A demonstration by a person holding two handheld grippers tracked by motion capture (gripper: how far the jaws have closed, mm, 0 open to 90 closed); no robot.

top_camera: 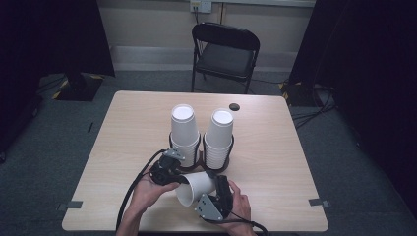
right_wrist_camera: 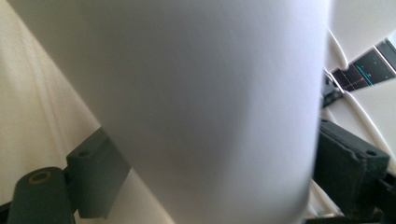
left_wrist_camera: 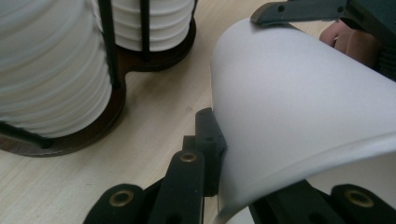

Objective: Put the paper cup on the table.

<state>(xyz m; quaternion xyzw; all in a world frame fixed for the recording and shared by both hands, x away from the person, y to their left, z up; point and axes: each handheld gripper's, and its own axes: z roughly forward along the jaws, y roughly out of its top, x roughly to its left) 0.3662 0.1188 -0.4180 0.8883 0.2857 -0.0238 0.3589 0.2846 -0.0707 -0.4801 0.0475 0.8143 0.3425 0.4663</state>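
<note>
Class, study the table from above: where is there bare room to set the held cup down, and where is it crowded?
Free: the table left of the cup stacks, and right of them toward the edge. Crowded: the near middle, where both hands hold the paper cup by the holder's base.

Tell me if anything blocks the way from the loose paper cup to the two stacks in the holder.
Nothing visible does. The loose cup lies tilted between both grippers, just in front of the holder; only bare table separates them.
</note>
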